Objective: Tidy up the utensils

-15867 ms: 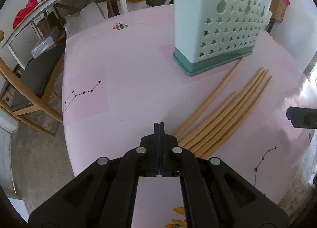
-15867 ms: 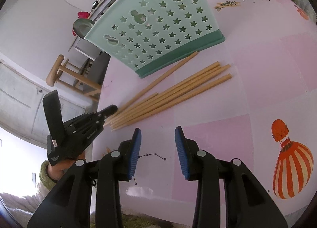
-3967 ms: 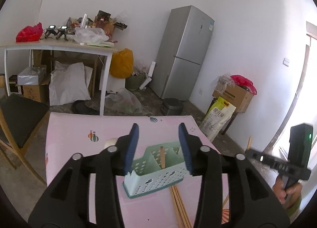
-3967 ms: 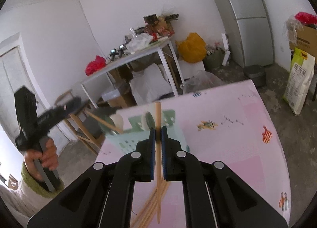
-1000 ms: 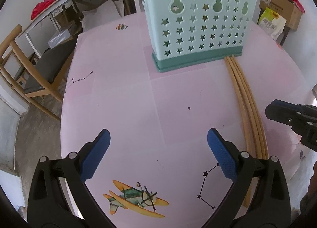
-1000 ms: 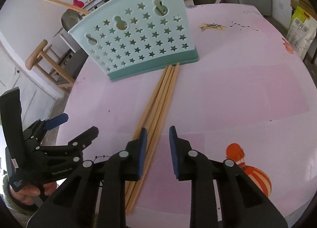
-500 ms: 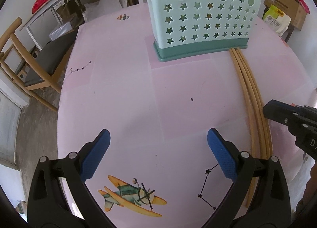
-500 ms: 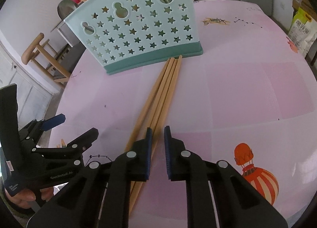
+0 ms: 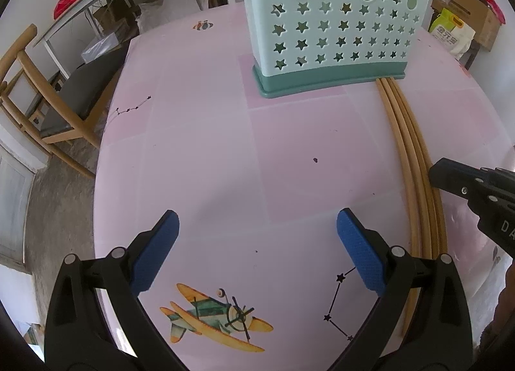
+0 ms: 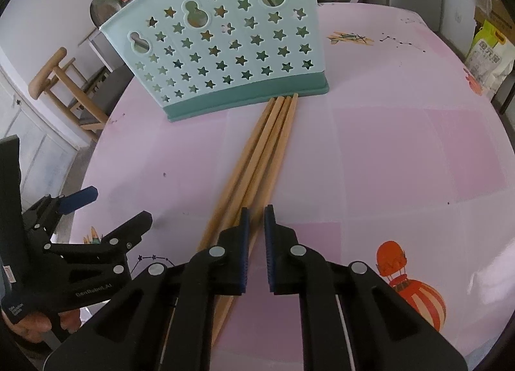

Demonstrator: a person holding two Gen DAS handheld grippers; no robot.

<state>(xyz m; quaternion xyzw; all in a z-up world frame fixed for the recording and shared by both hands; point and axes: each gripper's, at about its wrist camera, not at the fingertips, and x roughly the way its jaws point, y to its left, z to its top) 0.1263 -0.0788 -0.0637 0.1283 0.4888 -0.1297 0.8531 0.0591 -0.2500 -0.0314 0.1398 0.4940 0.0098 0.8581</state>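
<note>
Right tongs (image 10: 256,210) angled down over the near ends of the wooden chopsticks (image 10: 267,145), jaws closing w/ only a narrow slot left; one stick runs into that slot, but can't tell if the blue pads (image 10: 244,226) press it yet. Four chopsticks lie side by side on the pink table (image 10: 402,145), far tips touching or just short of the dark-green base of the mint utensil holder (image 10: 231,49), fanning slightly toward the camera. Holder stands upright on the table, star cut-outs over its front wall, three gourd-shaped holes along the top. A stick pokes out above the holder's left end at a slant; what's inside is mostly hidden. Left tongs (image 9: 257,242) spread wide, nothing btwn the blue pads (image 9: 357,252), hanging over bare tablecloth near the airplane print (image 9: 219,319), well left of the chopsticks (image 9: 415,158). From the left wrist view the holder (image 9: 334,26) sits at the far side of the table (image 9: 199,152), chopsticks running from its right corner back toward the right tongs (image 9: 434,173), whose black tip shows at the right edge, just beside the sticks. Wooden chair (image 9: 35,100) off the table's left side. Balloon print (image 10: 408,280) on the cloth, right of the right tongs.
</note>
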